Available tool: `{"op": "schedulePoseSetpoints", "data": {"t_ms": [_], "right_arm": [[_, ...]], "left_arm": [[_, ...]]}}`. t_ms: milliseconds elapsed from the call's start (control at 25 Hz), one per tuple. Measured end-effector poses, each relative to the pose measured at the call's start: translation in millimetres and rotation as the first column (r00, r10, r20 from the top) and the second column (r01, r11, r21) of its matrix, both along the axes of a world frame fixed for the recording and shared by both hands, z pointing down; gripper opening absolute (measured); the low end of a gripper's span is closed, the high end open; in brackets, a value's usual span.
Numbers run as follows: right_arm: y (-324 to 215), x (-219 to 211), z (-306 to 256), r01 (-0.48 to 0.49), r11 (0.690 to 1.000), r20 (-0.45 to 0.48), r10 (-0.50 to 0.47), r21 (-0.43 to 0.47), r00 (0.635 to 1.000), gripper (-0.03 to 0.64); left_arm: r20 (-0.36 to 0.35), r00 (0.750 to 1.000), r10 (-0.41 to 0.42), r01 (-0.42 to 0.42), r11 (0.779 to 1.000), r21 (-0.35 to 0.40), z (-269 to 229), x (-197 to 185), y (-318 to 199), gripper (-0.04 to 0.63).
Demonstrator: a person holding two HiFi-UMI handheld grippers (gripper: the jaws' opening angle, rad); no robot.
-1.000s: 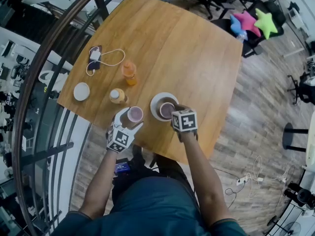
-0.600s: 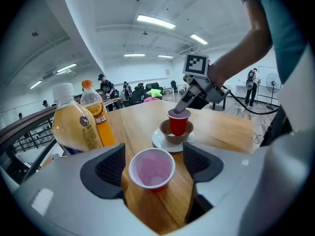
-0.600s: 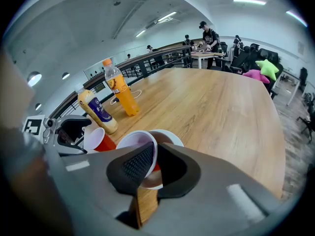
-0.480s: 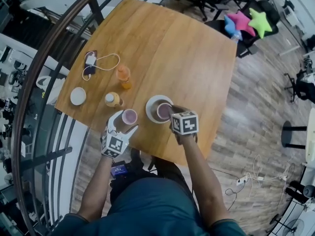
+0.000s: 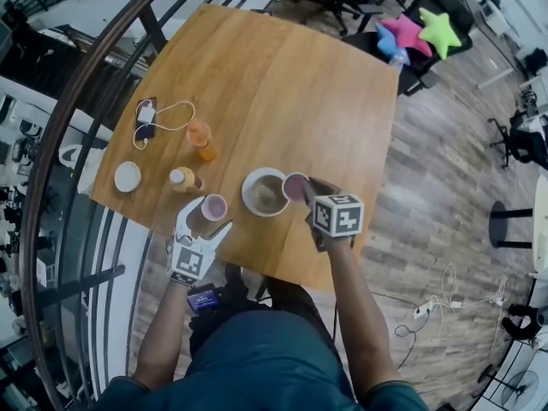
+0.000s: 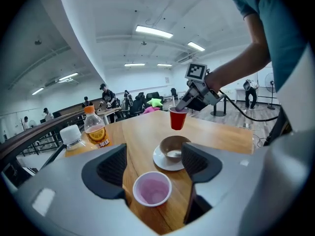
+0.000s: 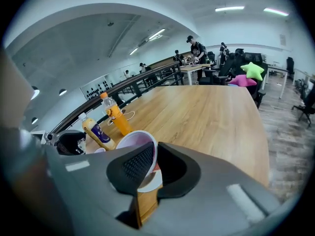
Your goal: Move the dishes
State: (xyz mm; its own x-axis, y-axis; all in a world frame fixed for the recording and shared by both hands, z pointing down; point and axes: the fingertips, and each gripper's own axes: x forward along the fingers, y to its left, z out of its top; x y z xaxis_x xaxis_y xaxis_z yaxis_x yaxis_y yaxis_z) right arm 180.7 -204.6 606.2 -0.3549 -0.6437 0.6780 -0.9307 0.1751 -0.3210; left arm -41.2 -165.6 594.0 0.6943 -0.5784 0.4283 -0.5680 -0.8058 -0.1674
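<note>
While aloft, cup (image 7: 132, 142) within right claw (image 7: 155, 156)

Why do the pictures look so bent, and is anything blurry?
Head view: the wide lens bows the table edges. Left gripper view: dark rounded corners, bright ceiling lights, red cup clear. Right gripper view: same rounding, left edge blurred.

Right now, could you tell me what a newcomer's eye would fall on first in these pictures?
The red plastic cup hangs in the air beside the brown bowl on its white saucer. Its rim is pinched by the right gripper, whose fingers have just been closing on it. Beyond the far corner of the wooden table, a pink star cushion and a green star cushion stand out brightly.
</note>
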Motion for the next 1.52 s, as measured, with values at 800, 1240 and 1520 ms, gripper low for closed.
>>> {"op": "schedulePoseSetpoints", "data": {"t_ms": [800, 1240, 1520], "right_arm": [[21, 134, 47, -0.219, 0.973, -0.062, 0.215, -0.078, 0.975, 0.040], [34, 153, 78, -0.271, 0.953, -0.043, 0.267, -0.134, 0.963, 0.040], [37, 155, 87, -0.277, 0.949, -0.038, 0.274, -0.152, 0.961, 0.041]], "left_arm": [[0.013, 1.000, 0.021, -0.021, 0.998, 0.057, -16, 29, 8, 0.336], [-0.004, 1.000, -0.014, 0.014, 1.000, 0.026, -14, 29, 18, 0.331], [-0.001, 1.000, -0.013, 0.013, 0.999, 0.035, -11, 27, 20, 0.331]]}}
